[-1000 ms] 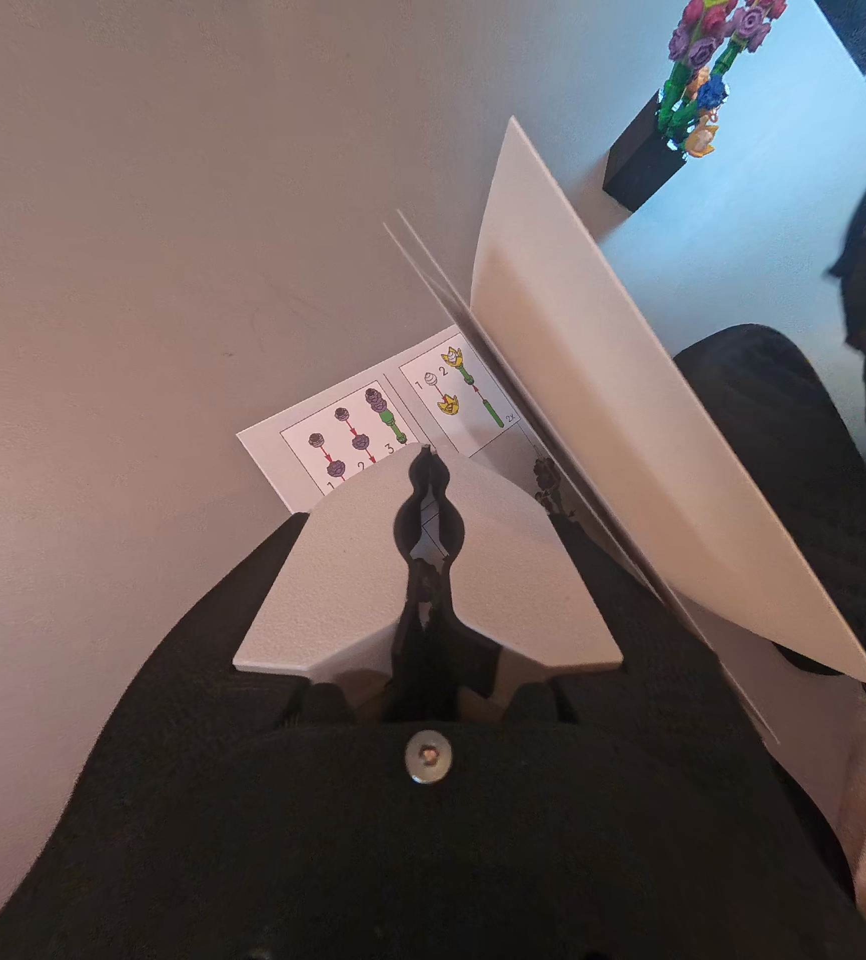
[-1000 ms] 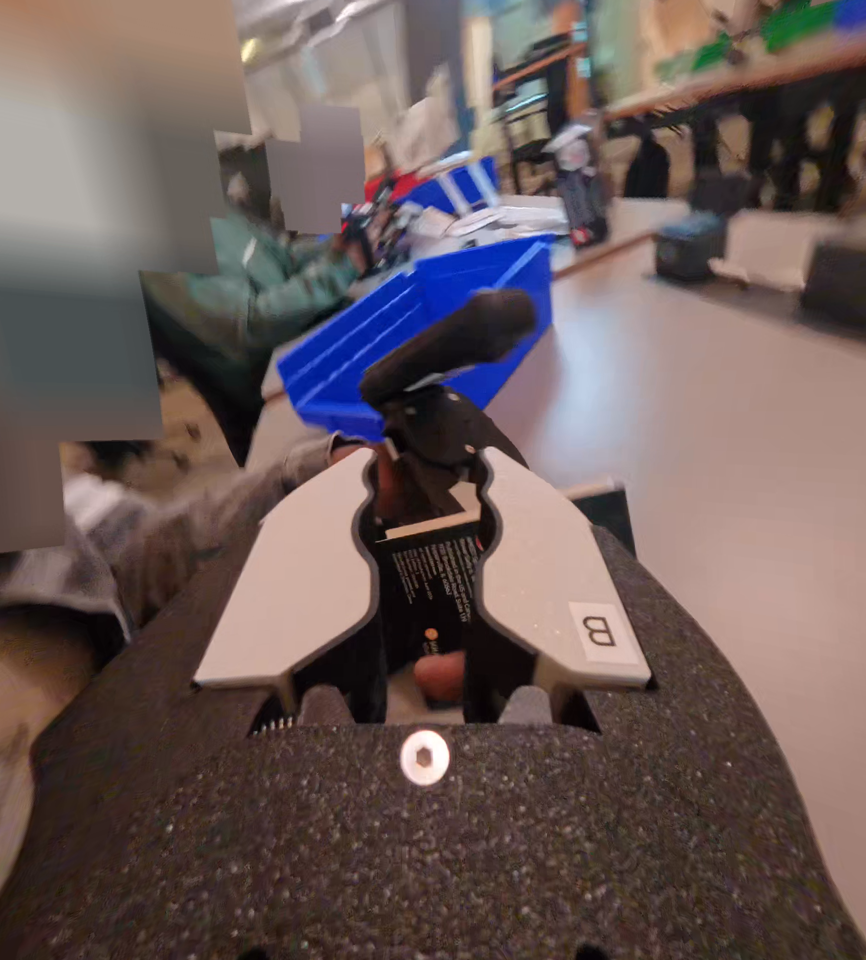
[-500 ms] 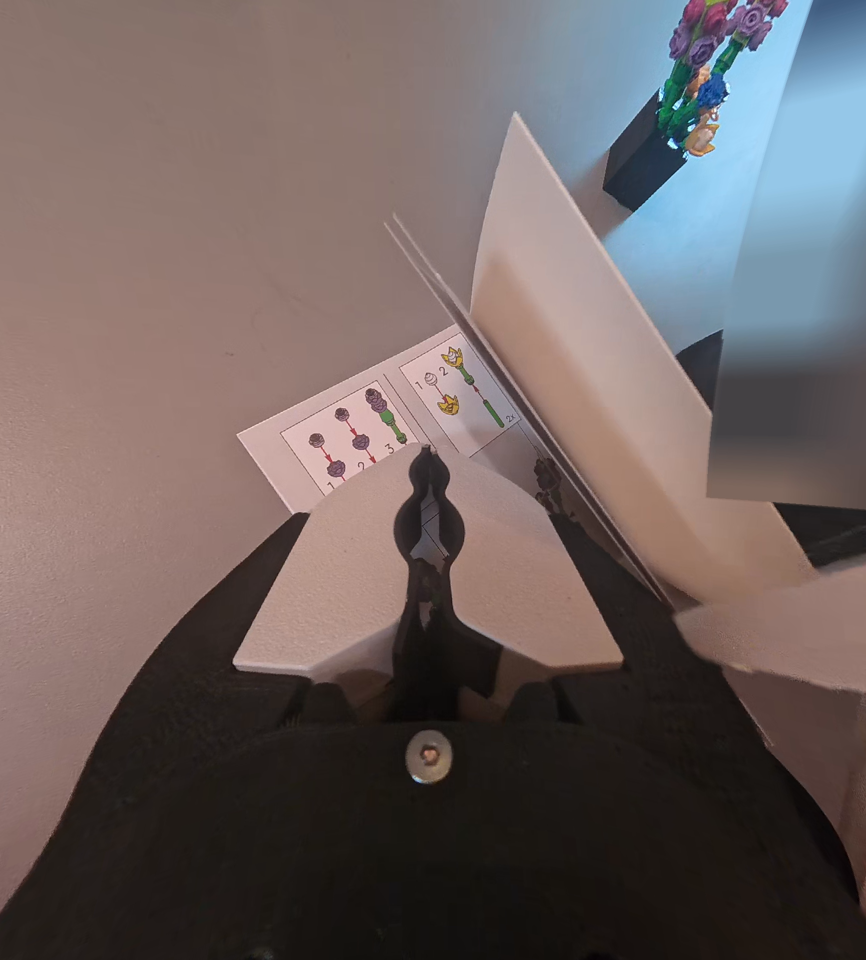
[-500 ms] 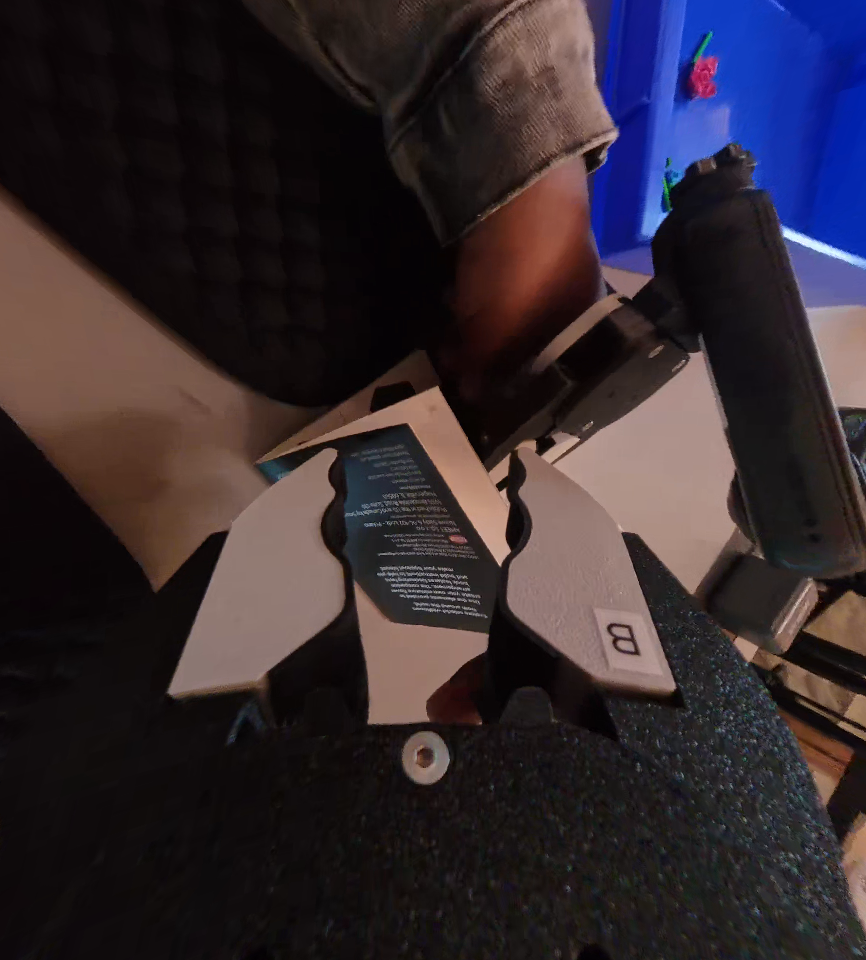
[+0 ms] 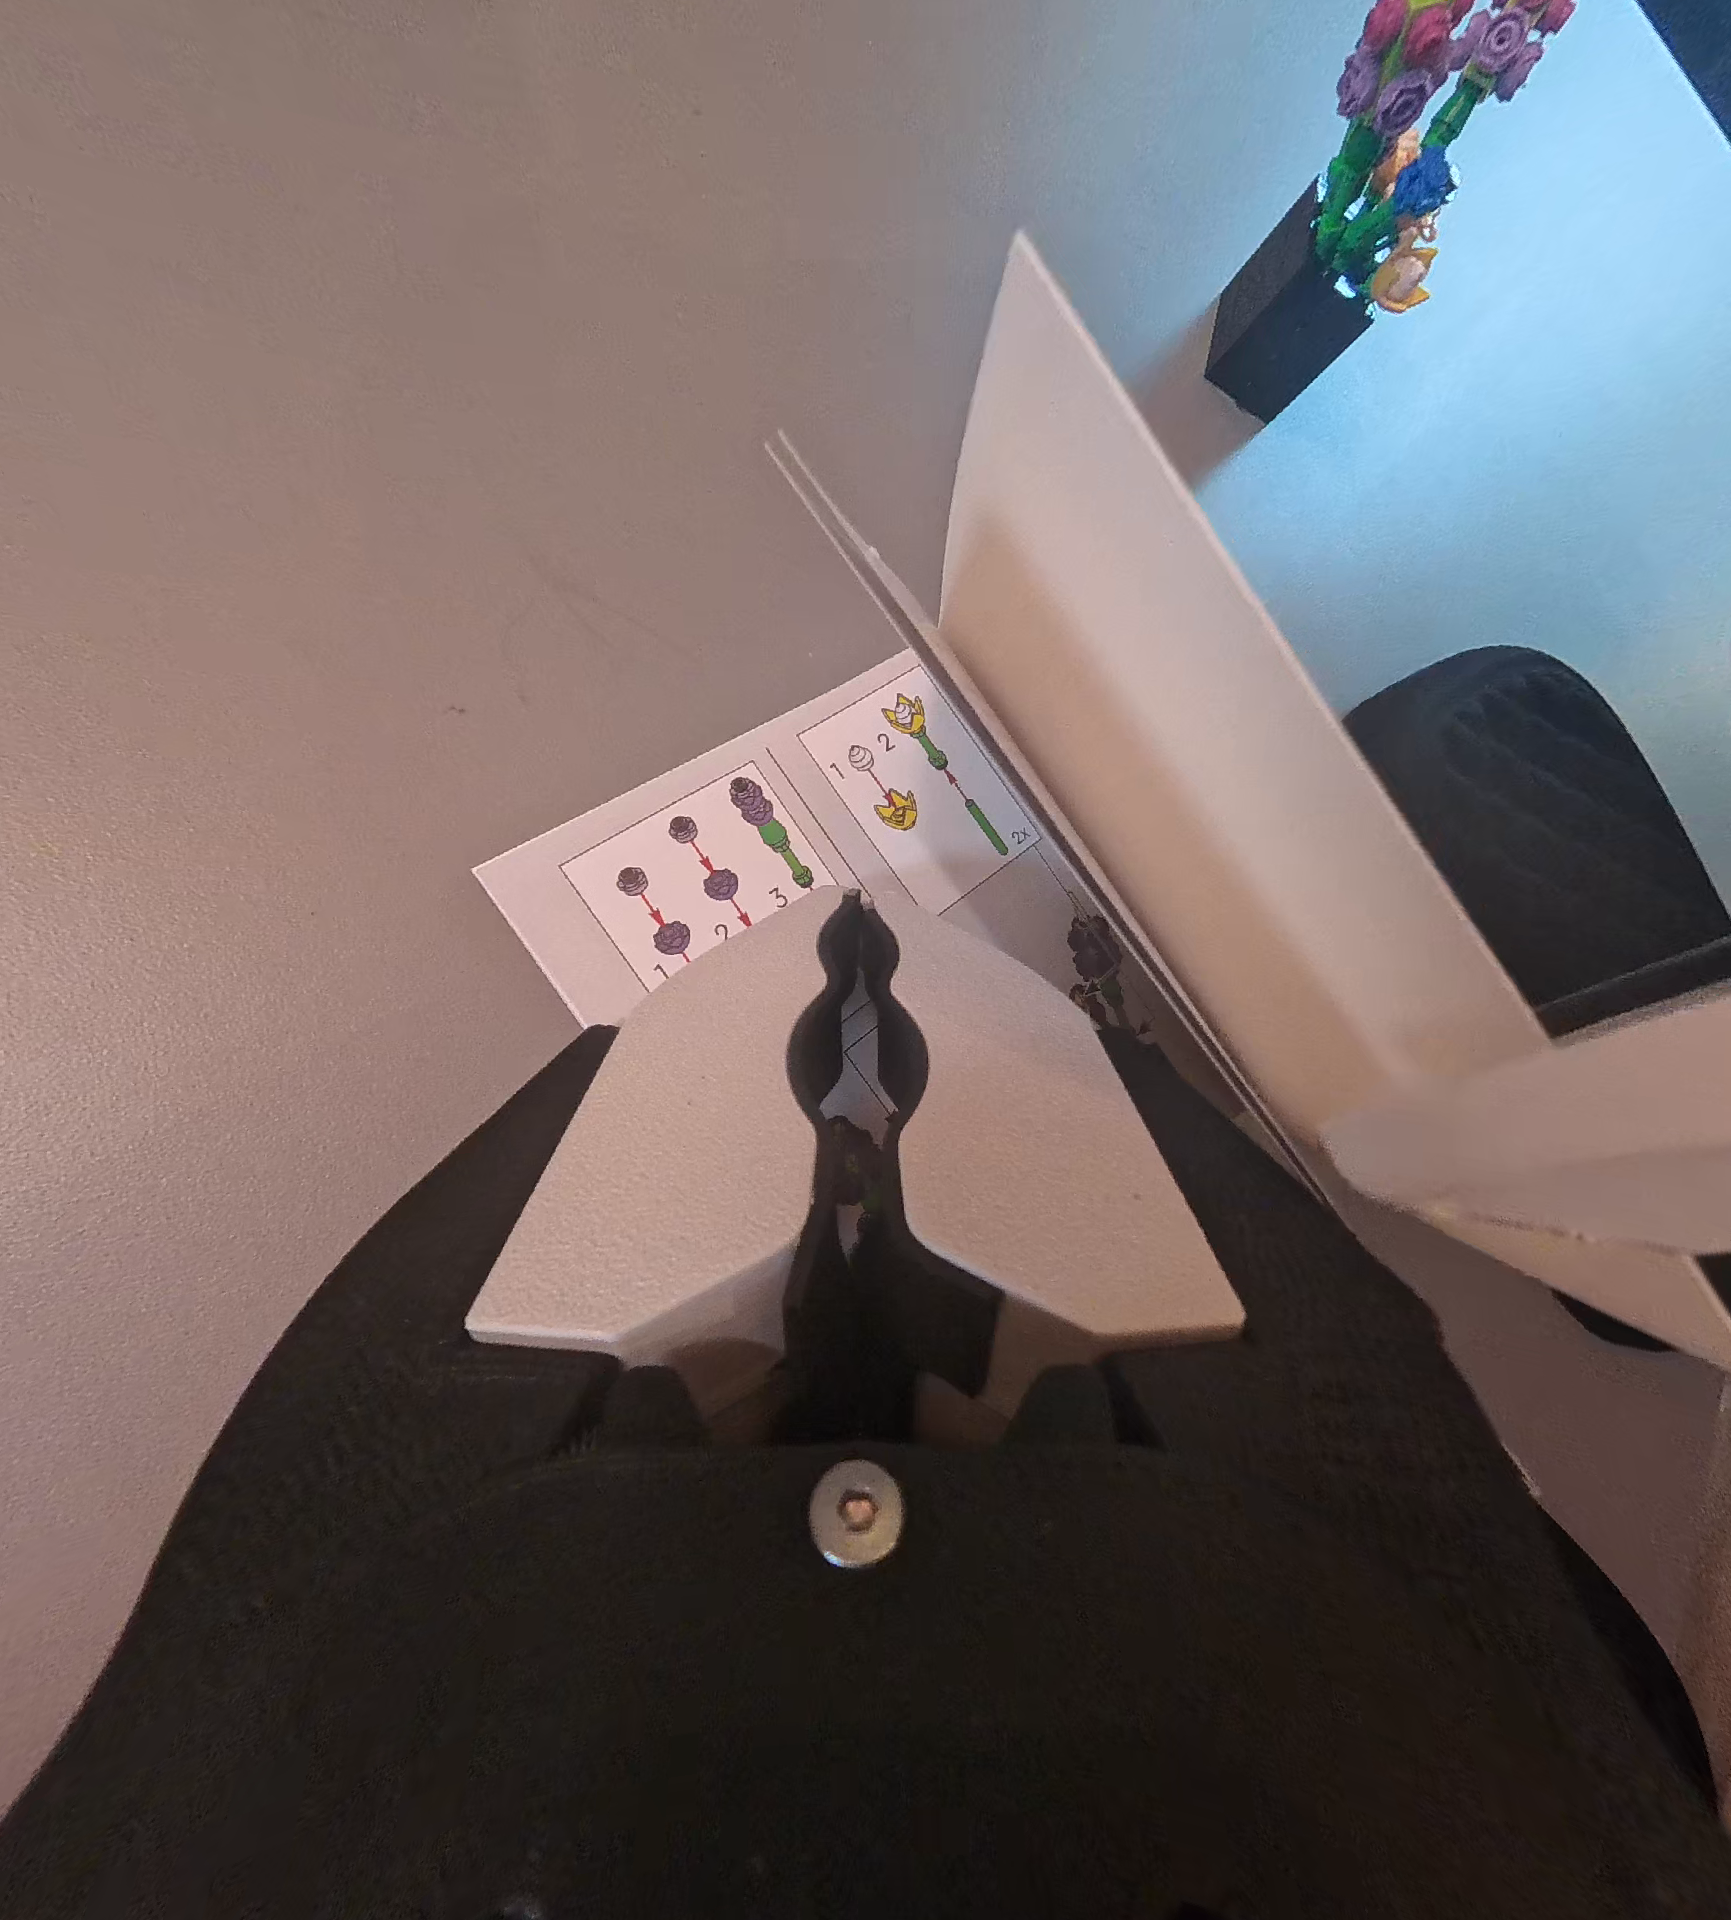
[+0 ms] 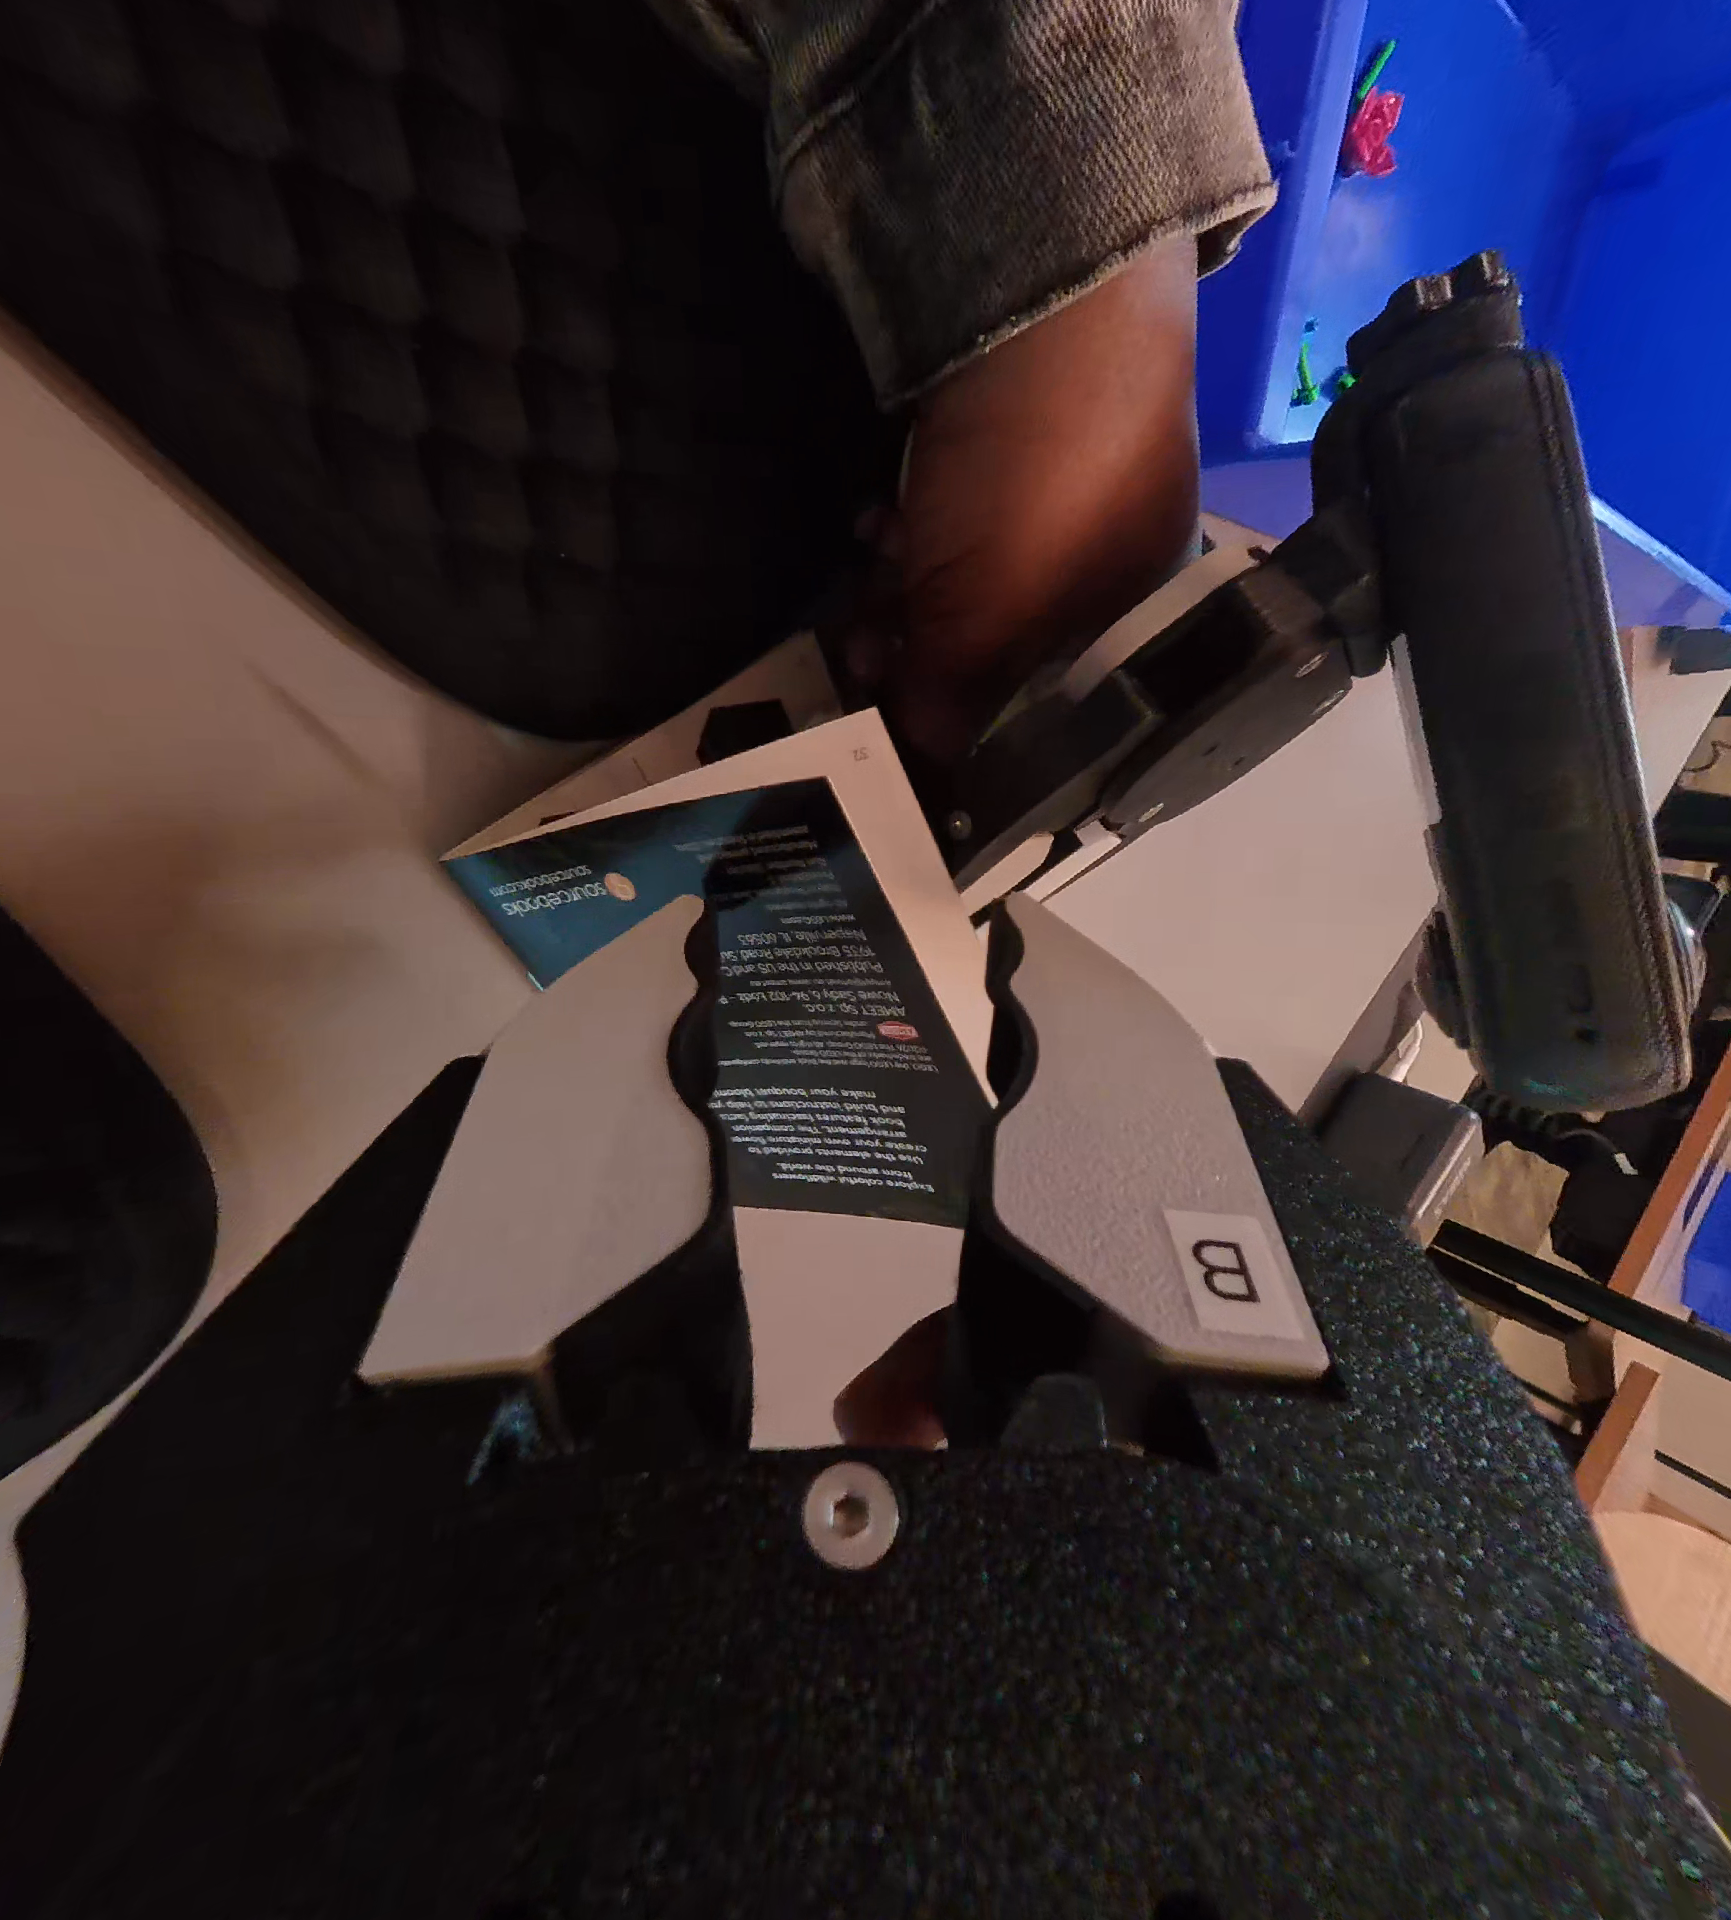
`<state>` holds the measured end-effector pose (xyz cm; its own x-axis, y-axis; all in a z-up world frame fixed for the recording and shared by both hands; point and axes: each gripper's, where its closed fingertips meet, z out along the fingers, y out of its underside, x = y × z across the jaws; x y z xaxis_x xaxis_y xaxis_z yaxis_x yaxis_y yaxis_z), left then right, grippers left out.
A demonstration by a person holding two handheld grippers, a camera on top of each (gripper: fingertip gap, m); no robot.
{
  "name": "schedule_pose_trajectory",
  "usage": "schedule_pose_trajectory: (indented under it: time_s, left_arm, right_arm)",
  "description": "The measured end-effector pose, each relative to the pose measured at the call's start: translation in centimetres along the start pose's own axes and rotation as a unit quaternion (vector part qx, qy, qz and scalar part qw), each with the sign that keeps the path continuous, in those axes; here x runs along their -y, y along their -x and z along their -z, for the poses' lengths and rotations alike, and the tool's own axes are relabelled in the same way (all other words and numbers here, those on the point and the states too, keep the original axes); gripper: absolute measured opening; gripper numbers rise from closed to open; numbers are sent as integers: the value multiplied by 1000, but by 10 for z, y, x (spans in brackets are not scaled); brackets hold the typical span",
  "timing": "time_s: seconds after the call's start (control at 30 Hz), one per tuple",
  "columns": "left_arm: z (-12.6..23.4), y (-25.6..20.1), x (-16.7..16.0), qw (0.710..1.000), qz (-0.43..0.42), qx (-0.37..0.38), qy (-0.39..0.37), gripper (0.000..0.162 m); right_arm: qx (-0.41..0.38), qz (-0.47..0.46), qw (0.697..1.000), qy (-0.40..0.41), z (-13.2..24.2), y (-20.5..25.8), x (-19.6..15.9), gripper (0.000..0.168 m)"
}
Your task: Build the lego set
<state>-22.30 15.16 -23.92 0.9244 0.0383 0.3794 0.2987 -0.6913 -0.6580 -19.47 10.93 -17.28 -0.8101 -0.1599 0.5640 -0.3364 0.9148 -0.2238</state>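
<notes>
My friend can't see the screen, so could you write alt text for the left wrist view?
A closed two-finger tool rests over an open instruction booklet on a grey table, its printed page showing flower-building steps while other pages stand lifted to the right. A brick flower bouquet stands in a black base at the far right.

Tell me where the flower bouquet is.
Left wrist view, top right: the bouquet stands in a black block on the table, beyond the open booklet.

Grey tabletop [image 5: 269, 520], blue storage bin [image 6: 1619, 312], wooden shelving [image 6: 1713, 1174]
</notes>
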Motion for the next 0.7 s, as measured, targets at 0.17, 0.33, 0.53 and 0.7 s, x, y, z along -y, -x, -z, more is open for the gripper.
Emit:
schedule_pose_trajectory:
  time_s: [0.17,0.33,0.53,0.7]
  left_arm:
    - [0,0,0,1000,1,-1,0,1]
    - [0,0,0,1000,1,-1,0,1]
    - [0,0,0,1000,1,-1,0,1]
    - [0,0,0,1000,2,-2,0,1]
  right_arm:
    - [9,8,1000,4,-4,1,-2,48]
    - [4,12,1000,7,-4,1,-2,42]
    - [-6,7,1000,2,-3,1,-3,38]
    - [-17,7,1000,0,-2,0,-4,38]
